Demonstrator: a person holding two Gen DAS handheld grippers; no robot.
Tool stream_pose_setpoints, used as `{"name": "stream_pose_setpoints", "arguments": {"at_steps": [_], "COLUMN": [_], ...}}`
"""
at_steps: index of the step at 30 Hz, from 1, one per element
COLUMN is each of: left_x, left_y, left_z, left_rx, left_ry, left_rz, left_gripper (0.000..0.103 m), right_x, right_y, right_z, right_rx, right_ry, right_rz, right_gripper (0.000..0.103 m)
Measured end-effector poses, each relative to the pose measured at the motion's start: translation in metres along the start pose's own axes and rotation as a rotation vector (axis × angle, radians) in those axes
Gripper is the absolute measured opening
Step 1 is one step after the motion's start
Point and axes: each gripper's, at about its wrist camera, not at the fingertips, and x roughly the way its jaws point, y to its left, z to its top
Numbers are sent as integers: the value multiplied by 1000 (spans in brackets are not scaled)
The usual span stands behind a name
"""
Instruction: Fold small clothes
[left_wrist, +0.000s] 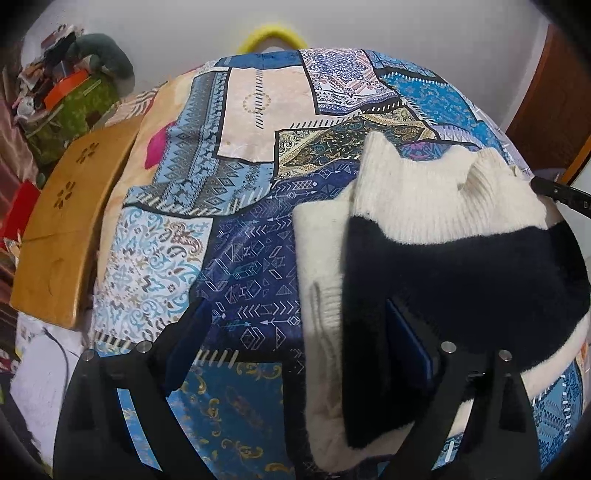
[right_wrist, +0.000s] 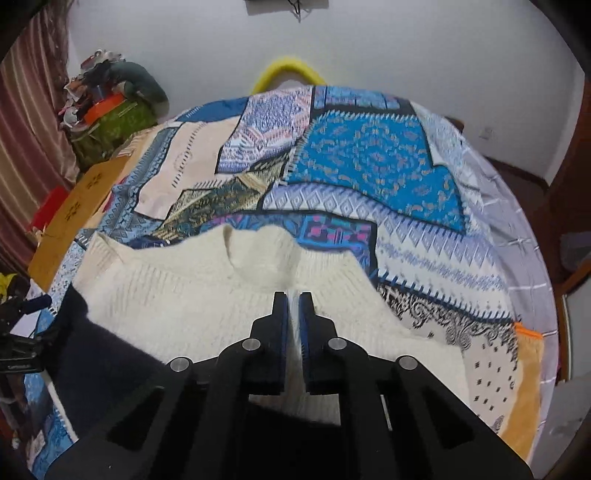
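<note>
Pinching a raised ridge of cream knit between its nearly closed blue-padded fingers, the right gripper (right_wrist: 292, 314) grasps the sweater (right_wrist: 207, 291) just below the neckline, low in the right wrist view. The left gripper (left_wrist: 295, 332) stands with its jaws spread wide: the left finger (left_wrist: 184, 339) hangs over bare bedspread, while the right finger (left_wrist: 410, 347) lies against the sweater's dark navy band (left_wrist: 461, 280), with no cloth caught between them. The sweater, cream with a navy panel, lies on the near part of the patchwork bedspread (left_wrist: 229, 206), its ribbed collar (right_wrist: 258, 254) pointing toward the far side. The bedspread's blue, beige and patterned patches stretch away beyond the garment. To the left of the bed, a wooden board (left_wrist: 62, 229) with flower-shaped cutouts sits just beside the bedspread's edge. Farther left, near the far wall, a heap of clutter (left_wrist: 70, 85) rests on a green patterned cover. A yellow curved object (right_wrist: 288, 72) rises behind the far edge of the bed against the white wall.
</note>
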Motion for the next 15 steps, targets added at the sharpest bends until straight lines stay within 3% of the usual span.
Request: {"name": "stream_pose_setpoints", "arguments": {"at_steps": [4, 8, 11, 15], "left_x": [-2, 3, 10, 19], "left_y": [-9, -19, -25, -31], "left_z": [10, 23, 33, 48], "left_rx": [50, 80, 73, 39], "left_ry": [-5, -7, -4, 7], "left_rz": [39, 46, 36, -17], "left_gripper": [93, 93, 91, 71], "right_x": [-2, -13, -24, -37], "right_y": [-8, -17, -30, -55], "right_z": [-4, -10, -16, -29], "right_rx": [9, -3, 22, 72], "right_ry": [40, 26, 16, 10], "right_rz": [42, 33, 33, 26], "right_gripper": [16, 38, 39, 40]}}
